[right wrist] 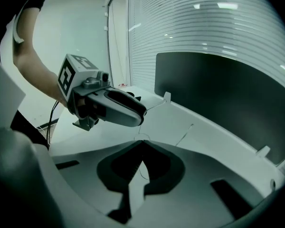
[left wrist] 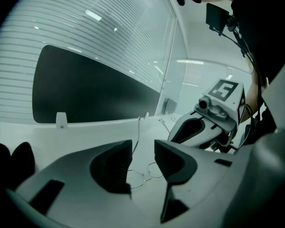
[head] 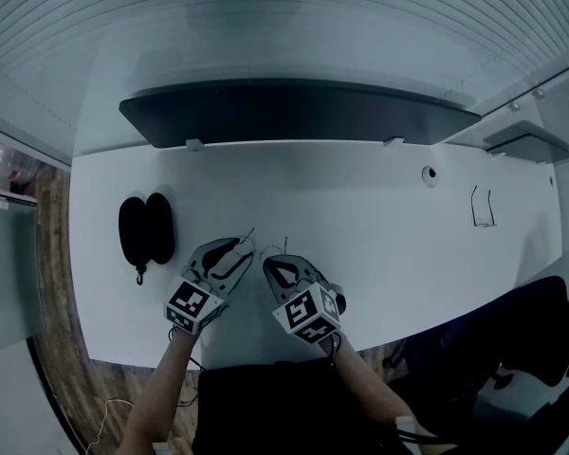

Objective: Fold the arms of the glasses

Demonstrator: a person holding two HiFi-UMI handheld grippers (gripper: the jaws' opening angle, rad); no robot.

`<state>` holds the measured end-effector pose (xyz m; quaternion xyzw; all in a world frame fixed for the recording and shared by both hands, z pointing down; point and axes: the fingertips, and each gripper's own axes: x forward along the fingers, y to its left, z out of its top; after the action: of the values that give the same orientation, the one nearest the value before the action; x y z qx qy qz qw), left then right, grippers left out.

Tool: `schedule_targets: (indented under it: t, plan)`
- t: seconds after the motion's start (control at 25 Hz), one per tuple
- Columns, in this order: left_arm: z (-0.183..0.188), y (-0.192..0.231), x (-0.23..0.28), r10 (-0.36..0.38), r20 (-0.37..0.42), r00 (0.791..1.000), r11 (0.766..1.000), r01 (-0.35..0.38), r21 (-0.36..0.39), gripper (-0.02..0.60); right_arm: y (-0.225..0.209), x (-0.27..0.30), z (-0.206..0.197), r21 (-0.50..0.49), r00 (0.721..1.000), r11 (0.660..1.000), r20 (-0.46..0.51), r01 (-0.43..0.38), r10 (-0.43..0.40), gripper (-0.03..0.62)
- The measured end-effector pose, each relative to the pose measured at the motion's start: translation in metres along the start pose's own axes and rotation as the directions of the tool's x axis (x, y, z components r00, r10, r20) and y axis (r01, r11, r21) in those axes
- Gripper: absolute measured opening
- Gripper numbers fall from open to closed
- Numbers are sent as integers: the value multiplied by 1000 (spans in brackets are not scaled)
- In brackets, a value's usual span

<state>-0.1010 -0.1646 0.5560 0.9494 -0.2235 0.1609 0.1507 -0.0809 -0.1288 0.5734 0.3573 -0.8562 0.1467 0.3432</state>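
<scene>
Your right gripper (right wrist: pixel 142 143) pinches the wire glasses (left wrist: pixel 145 176), jaw tips together. The glasses lie near the front edge of the white table (head: pixel 379 207). Your left gripper (left wrist: pixel 142 152) straddles the frame, its jaws wide and not pressing. Farther left lies a black case (head: pixel 144 228).

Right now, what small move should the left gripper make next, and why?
Probably close the left gripper gently on the arm of the glasses. Its jaws stand apart with that thin arm showing in the gap between them, while the right gripper seems to pinch the glasses, steadying them.
</scene>
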Motion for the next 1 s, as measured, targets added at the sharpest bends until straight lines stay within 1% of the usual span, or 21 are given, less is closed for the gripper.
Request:
schedule_targets:
  t: [0.08, 0.2, 0.24, 0.28, 0.32, 0.44, 0.56, 0.6, 0.68, 0.84, 1.0]
  plan:
    - [1, 2, -2, 5, 9, 1000, 1000, -5, -6, 153, 1, -14, 7, 52, 998, 999, 60, 4, -7, 18]
    - [4, 4, -3, 7, 22, 1000, 1000, -7, -2, 153, -5, -44, 8, 195, 988, 980, 140, 39, -67, 21]
    - [5, 4, -3, 5, 25, 1000, 1000, -5, -1, 153, -8, -48, 4, 237, 986, 970, 144, 54, -90, 39]
    - [4, 5, -3, 3, 26, 1000, 1000, -3, 0, 153, -10, -48, -2, 269, 986, 961, 134, 62, -102, 91]
    - [4, 5, -3, 0, 26, 1000, 1000, 0, 1, 153, -12, -45, -9, 288, 988, 955, 116, 65, -102, 123]
    - [3, 0, 1, -17, 23, 1000, 1000, 17, 3, 153, -15, -30, -24, 309, 994, 949, 67, 66, -91, 127]
    - [3, -4, 4, -27, 20, 999, 1000, 27, 7, 152, -21, -22, -29, 322, 995, 943, 37, 78, -94, 125]
    - [3, -4, 4, -30, 17, 999, 1000, 30, 7, 146, -22, -20, -29, 318, 995, 945, 30, 79, -94, 114]
    - [2, -5, 5, -34, 11, 999, 999, 34, 7, 140, -23, -18, -27, 299, 996, 951, 26, 78, -90, 39]
    - [1, -2, 5, -35, 13, 999, 999, 35, -2, 137, -25, -14, -25, 266, 997, 962, 12, 70, -76, 25]
    - [2, 0, 4, -28, 19, 999, 1000, 28, -7, 135, -26, -11, -29, 276, 998, 959, 3, 65, -68, 25]
